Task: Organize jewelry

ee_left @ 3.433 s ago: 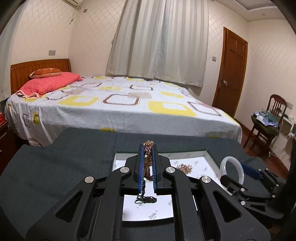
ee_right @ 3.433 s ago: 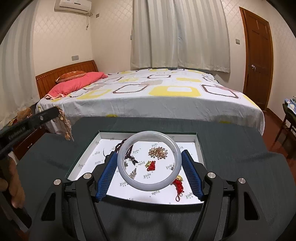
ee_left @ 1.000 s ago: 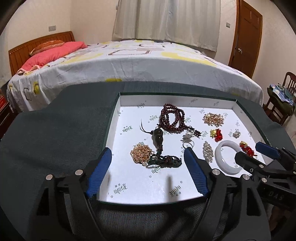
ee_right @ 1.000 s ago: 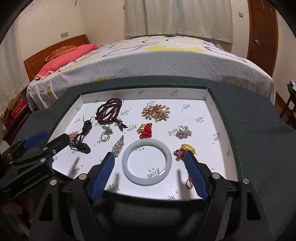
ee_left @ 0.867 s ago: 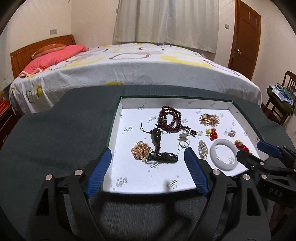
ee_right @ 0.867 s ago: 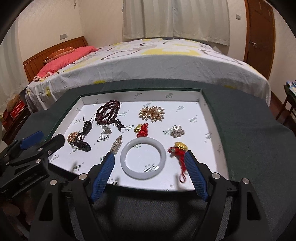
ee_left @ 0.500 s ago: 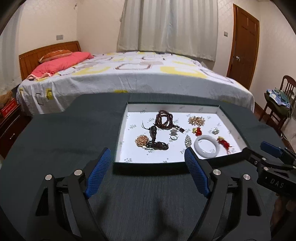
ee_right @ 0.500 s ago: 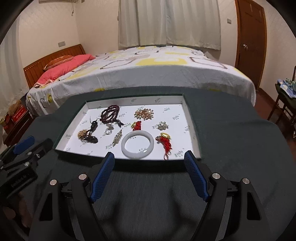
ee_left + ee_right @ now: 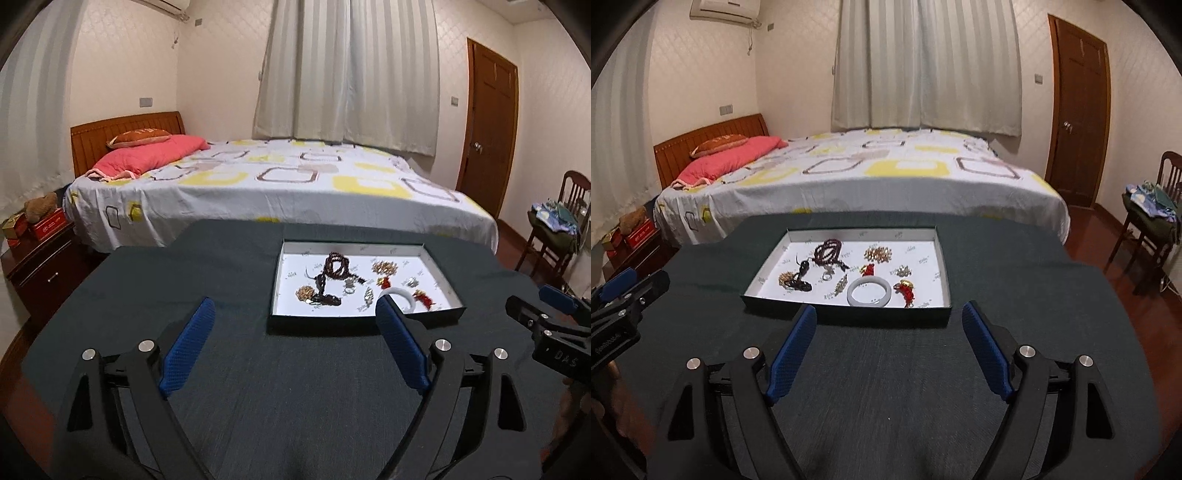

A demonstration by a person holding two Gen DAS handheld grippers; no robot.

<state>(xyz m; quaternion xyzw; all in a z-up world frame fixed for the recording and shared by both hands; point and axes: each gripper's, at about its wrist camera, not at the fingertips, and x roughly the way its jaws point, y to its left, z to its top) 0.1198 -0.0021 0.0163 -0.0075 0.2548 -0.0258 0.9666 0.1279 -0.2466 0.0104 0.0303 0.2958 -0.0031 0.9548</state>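
Note:
A shallow white-lined tray (image 9: 943,275) sits on the dark green table; it also shows in the left wrist view (image 9: 441,284). In it lie a pale jade bangle (image 9: 868,292), dark red beads (image 9: 827,251), a gold cluster (image 9: 877,254), red knot charms (image 9: 905,290) and several smaller pieces. My left gripper (image 9: 295,334) is open and empty, held back from the tray's near edge. My right gripper (image 9: 886,341) is open and empty, also short of the tray.
The dark green table (image 9: 886,387) stretches around the tray. Behind it stands a bed (image 9: 857,173) with a pink pillow. A nightstand (image 9: 40,258) is at the left, a chair (image 9: 1156,225) with clothes and a wooden door at the right.
Both grippers let go of their pieces in the tray, the bangle from the right and a gold chain from the left. Both then pulled back and up, away from the tray.

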